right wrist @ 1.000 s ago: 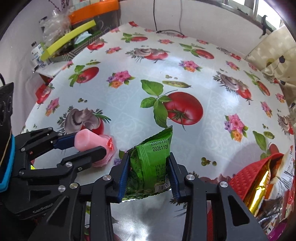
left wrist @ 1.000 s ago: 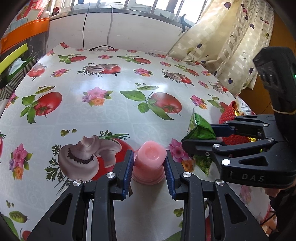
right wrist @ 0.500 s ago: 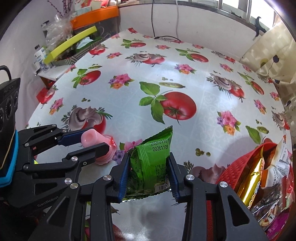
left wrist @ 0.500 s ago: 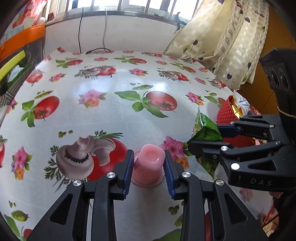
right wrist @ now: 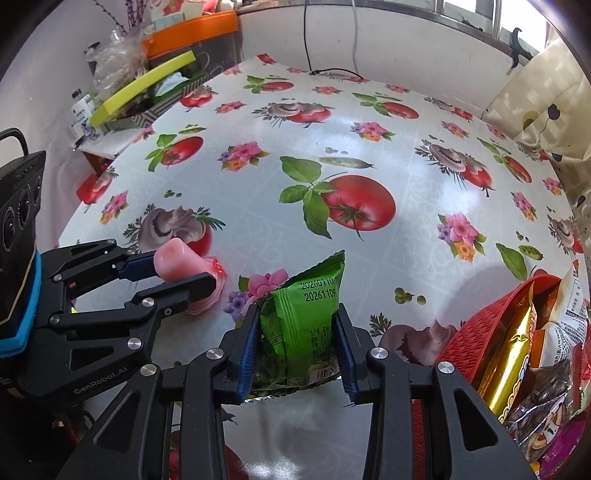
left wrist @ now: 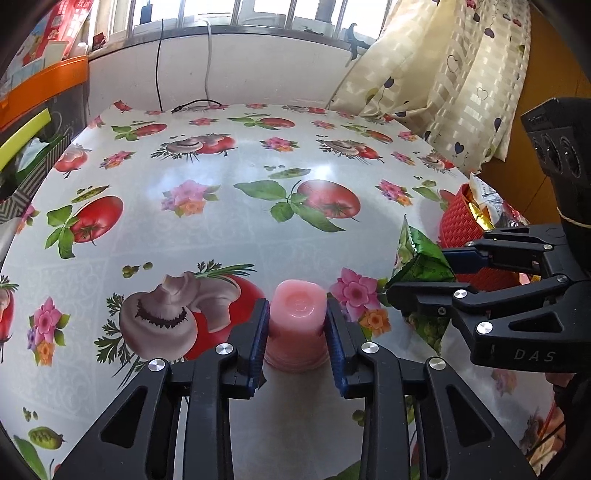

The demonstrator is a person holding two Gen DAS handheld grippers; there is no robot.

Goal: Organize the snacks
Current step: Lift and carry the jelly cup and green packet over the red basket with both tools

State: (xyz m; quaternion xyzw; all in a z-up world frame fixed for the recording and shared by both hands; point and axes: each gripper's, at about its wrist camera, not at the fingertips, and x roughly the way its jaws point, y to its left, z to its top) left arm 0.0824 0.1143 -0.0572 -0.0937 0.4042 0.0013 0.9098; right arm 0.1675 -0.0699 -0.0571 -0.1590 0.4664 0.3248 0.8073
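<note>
My left gripper (left wrist: pixel 297 325) is shut on a pink jelly cup (left wrist: pixel 298 314) and holds it above the tablecloth; it also shows in the right wrist view (right wrist: pixel 183 260). My right gripper (right wrist: pixel 299 332) is shut on a green snack packet (right wrist: pixel 304 321), held upright; the packet also shows in the left wrist view (left wrist: pixel 421 260). A red woven basket (right wrist: pixel 480 339) full of snack packets stands at the right, close beside the right gripper. It shows in the left wrist view (left wrist: pixel 461 218) behind the right gripper (left wrist: pixel 424 271).
The table (left wrist: pixel 229 229) has a glossy cloth printed with tomatoes, mushrooms and flowers. A cluttered shelf with an orange box (right wrist: pixel 192 31) and a yellow strip (right wrist: pixel 144 86) stands at the left. A curtain (left wrist: pixel 443 66) hangs at the back right. A black cable (right wrist: pixel 332 74) lies at the far edge.
Both grippers have risen and drawn back a little with their snacks still held. The red basket has come further into the right wrist view.
</note>
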